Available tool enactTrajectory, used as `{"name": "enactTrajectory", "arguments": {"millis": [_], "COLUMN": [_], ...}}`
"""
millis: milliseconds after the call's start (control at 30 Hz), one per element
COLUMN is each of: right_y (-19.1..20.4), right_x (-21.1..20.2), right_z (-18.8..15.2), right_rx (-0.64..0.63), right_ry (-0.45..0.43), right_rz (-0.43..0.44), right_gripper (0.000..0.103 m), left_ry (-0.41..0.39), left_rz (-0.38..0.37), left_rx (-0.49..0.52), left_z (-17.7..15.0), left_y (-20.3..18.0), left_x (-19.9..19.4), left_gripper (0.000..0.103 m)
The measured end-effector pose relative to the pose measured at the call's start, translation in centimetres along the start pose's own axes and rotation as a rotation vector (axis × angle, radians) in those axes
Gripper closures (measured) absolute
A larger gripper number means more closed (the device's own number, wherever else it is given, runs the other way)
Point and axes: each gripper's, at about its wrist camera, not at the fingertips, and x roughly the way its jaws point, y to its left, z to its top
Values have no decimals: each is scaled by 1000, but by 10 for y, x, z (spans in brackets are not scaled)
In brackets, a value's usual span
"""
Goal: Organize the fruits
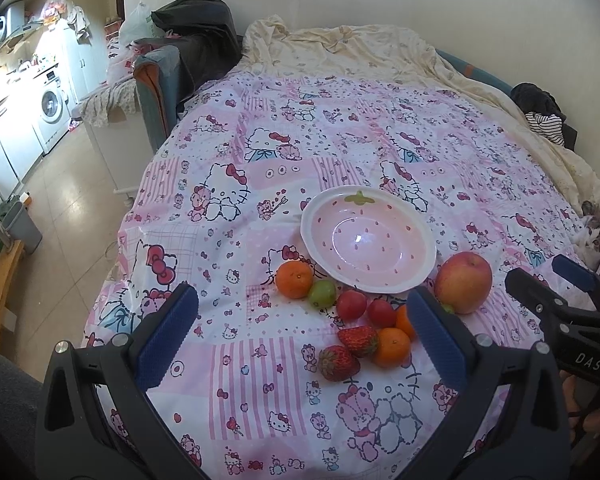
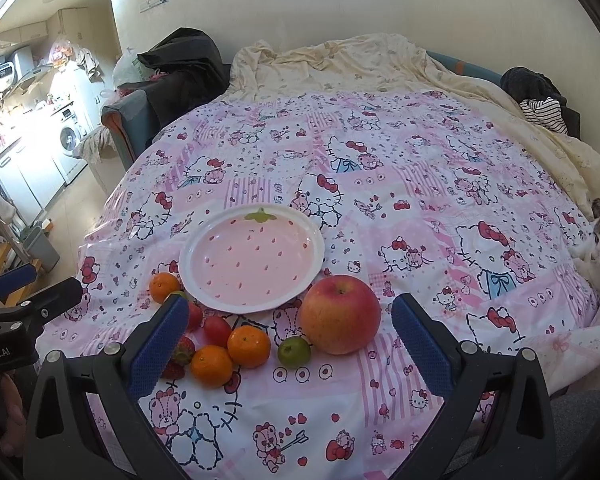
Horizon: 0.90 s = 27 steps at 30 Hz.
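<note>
An empty pink strawberry-pattern plate (image 1: 422, 276) (image 2: 204, 292) lies on the Hello Kitty bedspread. In front of it lie fruits: a large red apple (image 1: 464, 282) (image 2: 340, 314), an orange (image 1: 294, 279) (image 2: 163, 286), two more oranges (image 1: 391, 346) (image 2: 249, 345), a green fruit (image 1: 322, 293), another green fruit (image 2: 294, 351), two small red fruits (image 1: 351, 305) (image 2: 217, 330) and two strawberries (image 1: 338, 362) (image 2: 183, 351). My left gripper (image 1: 304, 336) is open and empty above the fruits. My right gripper (image 2: 290, 344) is open and empty, just short of the apple and oranges.
A cat (image 1: 592, 236) (image 2: 598, 248) lies at the bed's right edge. A cream blanket (image 1: 360, 52) and dark clothes (image 1: 540, 108) lie at the far side. Left of the bed are bare floor (image 1: 68, 208), a bin (image 1: 22, 224) and a washing machine (image 1: 52, 108).
</note>
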Motion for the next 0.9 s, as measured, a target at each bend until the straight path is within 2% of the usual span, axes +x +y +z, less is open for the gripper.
{"name": "enactTrajectory", "arguments": {"millis": [900], "right_y": [1], "right_x": [2], "right_z": [-1], "right_rx": [-6], "right_ry": [11], "right_rz": [-5], "right_gripper": [0], "left_ry": [5], "left_rz": [1], "left_rx": [-1], "left_z": [0], "left_y": [-1], "left_x": [0], "left_gripper": [0]}}
